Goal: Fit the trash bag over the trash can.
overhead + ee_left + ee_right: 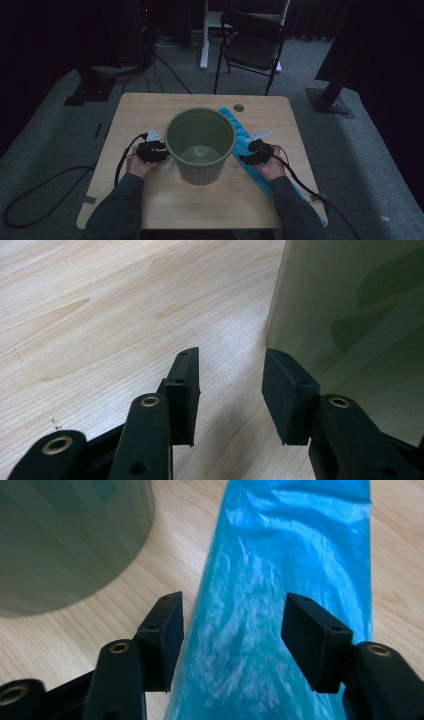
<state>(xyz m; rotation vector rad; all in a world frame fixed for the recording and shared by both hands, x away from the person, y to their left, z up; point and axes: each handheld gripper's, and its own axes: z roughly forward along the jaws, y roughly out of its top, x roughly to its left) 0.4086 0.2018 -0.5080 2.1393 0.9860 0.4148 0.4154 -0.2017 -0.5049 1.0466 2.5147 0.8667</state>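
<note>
A green plastic bucket [200, 145] is standing upright in the middle of the wooden table [150, 107], with a folded blue plastic bag [245, 137] lying flat just to its right. The left gripper [159, 151] is resting beside the bucket's left wall, jaws parted and gripping nothing. The right gripper [246, 159] is hovering over the bag with its jaws spread wide, the blue film lying beneath them, unpinched.
</note>
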